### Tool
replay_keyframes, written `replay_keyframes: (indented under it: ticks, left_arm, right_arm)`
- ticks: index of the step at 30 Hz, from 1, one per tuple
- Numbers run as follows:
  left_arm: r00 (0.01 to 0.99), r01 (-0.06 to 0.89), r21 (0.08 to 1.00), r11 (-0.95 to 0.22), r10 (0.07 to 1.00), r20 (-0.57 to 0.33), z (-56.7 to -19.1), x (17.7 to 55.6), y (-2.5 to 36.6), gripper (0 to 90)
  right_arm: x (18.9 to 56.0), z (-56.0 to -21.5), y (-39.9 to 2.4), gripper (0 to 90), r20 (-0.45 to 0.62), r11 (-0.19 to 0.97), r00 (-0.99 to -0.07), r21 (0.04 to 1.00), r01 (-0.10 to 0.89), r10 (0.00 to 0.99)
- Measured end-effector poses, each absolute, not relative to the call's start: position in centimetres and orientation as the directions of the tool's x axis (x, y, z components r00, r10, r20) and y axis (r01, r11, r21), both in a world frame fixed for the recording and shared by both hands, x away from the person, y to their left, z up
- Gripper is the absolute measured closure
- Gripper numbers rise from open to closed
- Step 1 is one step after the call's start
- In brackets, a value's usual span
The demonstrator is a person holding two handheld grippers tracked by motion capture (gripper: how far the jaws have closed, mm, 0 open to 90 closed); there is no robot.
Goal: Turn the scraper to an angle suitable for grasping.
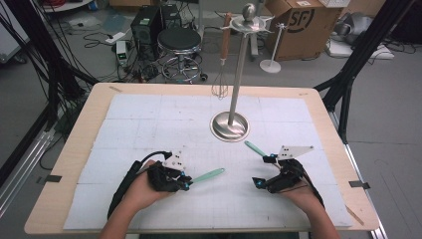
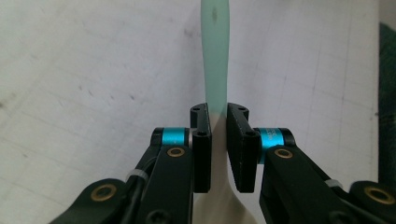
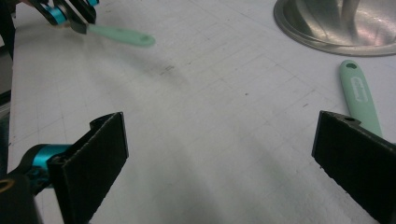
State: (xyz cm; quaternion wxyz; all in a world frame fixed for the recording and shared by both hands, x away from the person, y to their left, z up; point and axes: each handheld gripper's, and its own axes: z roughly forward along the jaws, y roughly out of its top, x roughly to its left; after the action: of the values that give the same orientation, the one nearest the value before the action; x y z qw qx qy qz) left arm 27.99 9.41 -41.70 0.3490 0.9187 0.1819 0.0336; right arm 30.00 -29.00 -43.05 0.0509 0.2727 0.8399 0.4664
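While left gripper clamps mint spatula, level, right gripper agape

Even indoor light, soft shadows, slight blur throughout, near parts defocused in close views

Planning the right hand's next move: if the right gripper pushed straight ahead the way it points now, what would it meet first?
Probably bare white mat; the right gripper stands open with nothing between its jaws. The loose green utensil lies just off to its right, though depth is hard to judge.
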Motion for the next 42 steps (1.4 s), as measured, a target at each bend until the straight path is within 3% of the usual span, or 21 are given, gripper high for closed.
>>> replay_keyframes:
  ticks: [9, 18, 31, 42]
  left_arm:
    - [0.921, 0.347, 0.583, -0.734, 0.383, -0.066, -42.7, 28.1, 9.0, 79.3]
    - [0.936, 0.316, 0.46, -0.829, 0.353, -0.008, -41.8, 28.3, 7.0, 75.6]
    - [0.941, 0.313, 0.383, -0.869, 0.338, -0.001, -41.5, 28.8, 5.9, 75.2]
    - [0.947, 0.289, 0.395, -0.872, 0.321, 0.017, -41.6, 28.5, 5.9, 80.1]
  right_arm:
    - [30.0, -43.1, -29.0, 2.6, 0.175, 0.415, -0.846, 0.81, 0.415, 0.504]
    - [30.0, -43.0, -29.0, 2.6, 0.17, 0.415, -0.846, 0.811, 0.411, 0.505]
    - [30.0, -43.1, -28.9, 2.6, 0.17, 0.416, -0.847, 0.812, 0.41, 0.504]
    - [30.1, -43.0, -29.0, 2.6, 0.169, 0.41, -0.845, 0.815, 0.409, 0.507]
